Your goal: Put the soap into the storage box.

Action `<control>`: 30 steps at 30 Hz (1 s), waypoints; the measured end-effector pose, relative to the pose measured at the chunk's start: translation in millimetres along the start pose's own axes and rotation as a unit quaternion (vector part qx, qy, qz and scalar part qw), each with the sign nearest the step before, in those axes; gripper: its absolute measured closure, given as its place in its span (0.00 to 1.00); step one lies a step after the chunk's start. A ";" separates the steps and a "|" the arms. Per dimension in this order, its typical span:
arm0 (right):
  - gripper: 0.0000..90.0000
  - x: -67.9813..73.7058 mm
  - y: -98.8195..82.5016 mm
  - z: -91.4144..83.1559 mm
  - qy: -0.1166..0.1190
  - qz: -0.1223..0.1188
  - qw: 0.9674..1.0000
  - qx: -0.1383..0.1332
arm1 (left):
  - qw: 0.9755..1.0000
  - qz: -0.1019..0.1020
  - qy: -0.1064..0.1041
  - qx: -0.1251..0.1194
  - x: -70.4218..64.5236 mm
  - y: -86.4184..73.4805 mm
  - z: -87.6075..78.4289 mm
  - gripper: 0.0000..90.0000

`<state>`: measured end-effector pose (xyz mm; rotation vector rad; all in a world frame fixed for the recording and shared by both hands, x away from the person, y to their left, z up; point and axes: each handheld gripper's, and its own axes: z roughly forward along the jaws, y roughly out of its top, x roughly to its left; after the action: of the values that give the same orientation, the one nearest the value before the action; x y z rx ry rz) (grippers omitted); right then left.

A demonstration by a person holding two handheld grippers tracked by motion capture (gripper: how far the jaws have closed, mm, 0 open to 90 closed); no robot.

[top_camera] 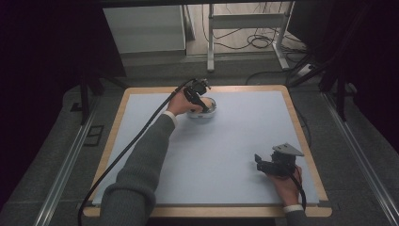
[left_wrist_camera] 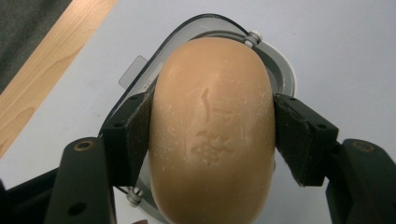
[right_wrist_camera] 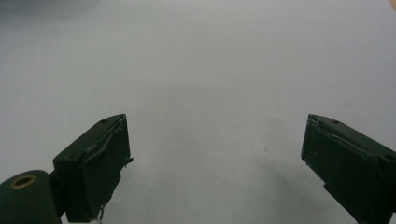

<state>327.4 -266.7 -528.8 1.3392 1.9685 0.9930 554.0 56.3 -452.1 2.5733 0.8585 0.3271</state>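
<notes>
A tan oval bar of soap (left_wrist_camera: 212, 130) with a stamped mark is clamped between the two black pads (left_wrist_camera: 133, 135) of my left gripper (top_camera: 203, 104), which is shut on it. Directly under the soap sits a clear, grey-rimmed soap dish (left_wrist_camera: 280, 70), and the soap hangs just over it. In the high view the dish (top_camera: 209, 114) stands near the far middle of the table, under the left hand. My right gripper (right_wrist_camera: 215, 154) is open with nothing between its jaws, over bare mat; it rests at the near right (top_camera: 259, 161).
A pale blue mat (top_camera: 226, 150) covers the table, framed by a wooden border (top_camera: 113, 127). A black cable (top_camera: 136, 136) trails from the left gripper over the near left side. Beyond the far edge are a table frame and loose cables on the floor (top_camera: 249, 42).
</notes>
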 end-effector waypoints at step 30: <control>0.09 1.1 0.0 0.1 -0.003 -0.005 1.000 -0.001 | 0.993 -0.015 -0.006 -0.119 -40.1 -68.3 -77.3 0.23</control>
<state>327.1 -265.6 -528.9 1.3290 1.9683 0.9846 460.8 104.8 -417.5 2.3378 0.8020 0.3809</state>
